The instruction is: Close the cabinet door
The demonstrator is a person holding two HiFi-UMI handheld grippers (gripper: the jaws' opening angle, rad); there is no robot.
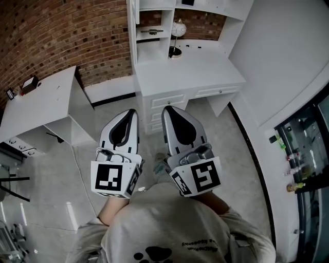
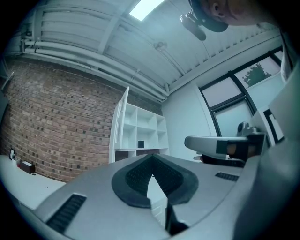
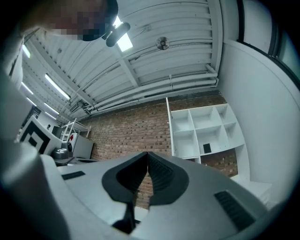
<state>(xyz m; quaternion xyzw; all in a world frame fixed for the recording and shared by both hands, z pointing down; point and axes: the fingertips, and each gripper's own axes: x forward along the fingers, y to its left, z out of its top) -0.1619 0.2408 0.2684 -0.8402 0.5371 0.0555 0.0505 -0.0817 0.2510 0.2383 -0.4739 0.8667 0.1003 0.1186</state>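
A white desk with a shelf hutch (image 1: 185, 67) stands ahead against the brick wall. Its tall cabinet door (image 1: 134, 11) hangs open at the hutch's left side; it shows edge-on in the left gripper view (image 2: 123, 122) and as a thin strip in the right gripper view (image 3: 168, 127). Both grippers are held side by side in front of the person, well short of the desk. My left gripper (image 1: 132, 112) (image 2: 151, 156) has its tips together and holds nothing. My right gripper (image 1: 167, 109) (image 3: 147, 153) is shut too, with nothing in it.
A second white table (image 1: 41, 100) stands at the left with small items on it. A round white lamp (image 1: 178, 28) sits in the hutch, and a small dark object (image 3: 207, 148) in a cubby. A curved white wall and glass panel (image 1: 308, 149) run along the right.
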